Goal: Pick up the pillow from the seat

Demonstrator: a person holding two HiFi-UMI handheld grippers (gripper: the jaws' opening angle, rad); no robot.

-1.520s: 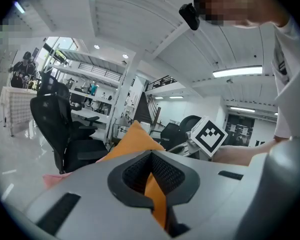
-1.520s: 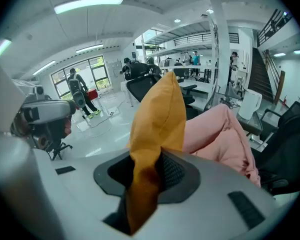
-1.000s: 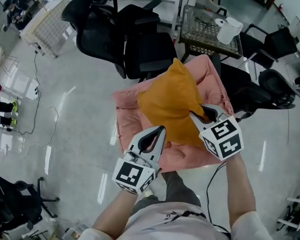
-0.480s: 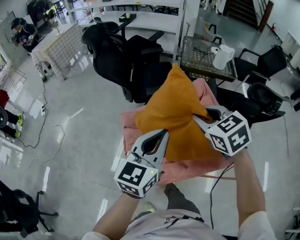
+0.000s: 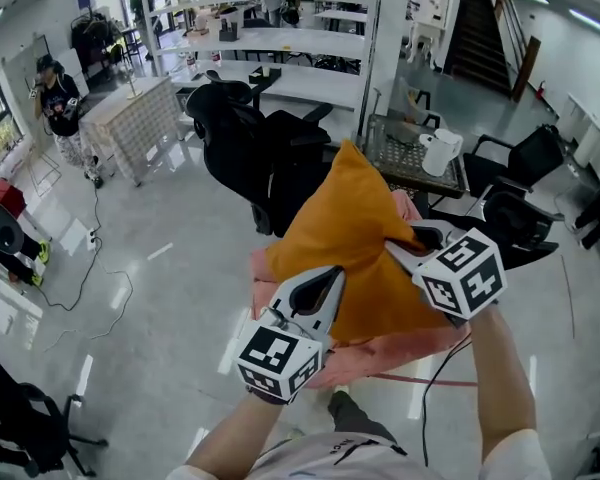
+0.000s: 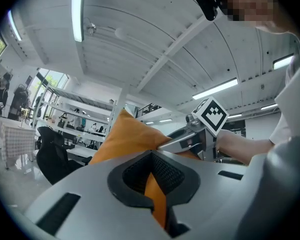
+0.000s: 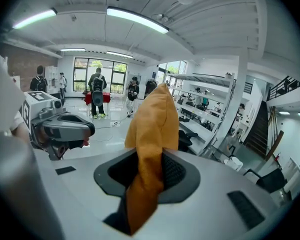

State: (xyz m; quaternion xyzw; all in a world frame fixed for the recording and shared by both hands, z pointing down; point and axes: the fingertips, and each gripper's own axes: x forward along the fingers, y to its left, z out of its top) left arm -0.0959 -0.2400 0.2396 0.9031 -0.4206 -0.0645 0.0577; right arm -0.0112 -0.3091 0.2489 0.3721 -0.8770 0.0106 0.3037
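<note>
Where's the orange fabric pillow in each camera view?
Head view: orange fabric pillow, centre of picture.
Left gripper view: pillow centre-left, pinched in the jaws.
Right gripper view: pillow at centre, pinched in the jaws.
Shared landmark: white pillar beyond the pillow.

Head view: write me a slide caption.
Left claw and right claw hold an orange pillow over the pink seat.

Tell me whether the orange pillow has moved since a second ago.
Yes. The orange pillow has risen toward the camera, off the pink seat cushion below it.
</note>
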